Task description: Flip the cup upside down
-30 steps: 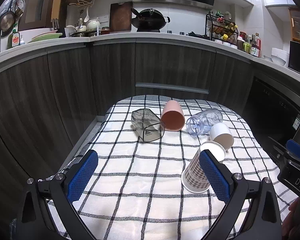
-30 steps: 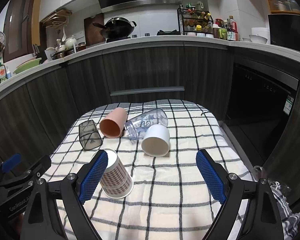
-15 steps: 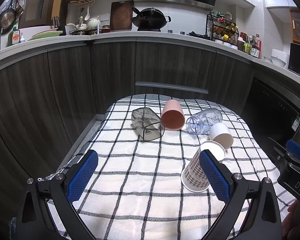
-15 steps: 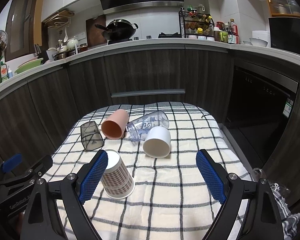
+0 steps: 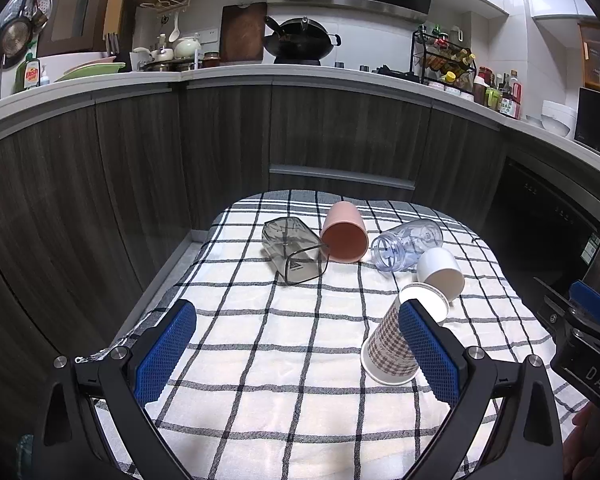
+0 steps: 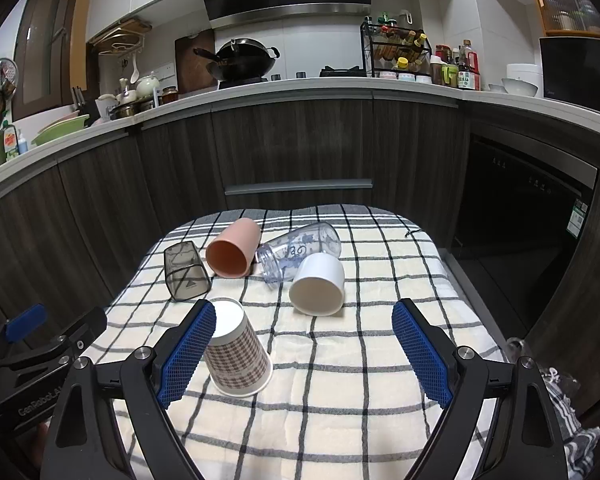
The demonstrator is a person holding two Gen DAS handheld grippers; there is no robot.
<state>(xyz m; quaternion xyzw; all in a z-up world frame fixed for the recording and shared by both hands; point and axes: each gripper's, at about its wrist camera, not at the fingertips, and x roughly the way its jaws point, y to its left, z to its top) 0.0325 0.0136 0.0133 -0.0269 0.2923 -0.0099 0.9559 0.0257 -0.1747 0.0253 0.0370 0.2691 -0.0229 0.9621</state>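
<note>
A plaid paper cup [image 6: 238,354] stands upside down on the checked cloth [image 6: 340,380]; it also shows in the left wrist view [image 5: 392,348]. On their sides behind it lie a white cup [image 6: 319,284], a pink cup [image 6: 232,254], a clear bottle-shaped cup [image 6: 300,252] and a smoky square cup [image 6: 185,270]. My right gripper [image 6: 304,352] is open and empty above the near cloth, its left finger beside the paper cup. My left gripper [image 5: 296,354] is open and empty, the paper cup behind its right finger.
Dark cabinets and a counter [image 6: 300,92] with a wok [image 6: 240,62] and a spice rack [image 6: 396,50] stand behind the table. The other gripper's body shows at the left edge of the right wrist view [image 6: 32,364]. A cloth [image 6: 568,412] hangs off the table's right side.
Both grippers have drawn back and risen slightly; the cups sit a little farther off. No cup has moved.
</note>
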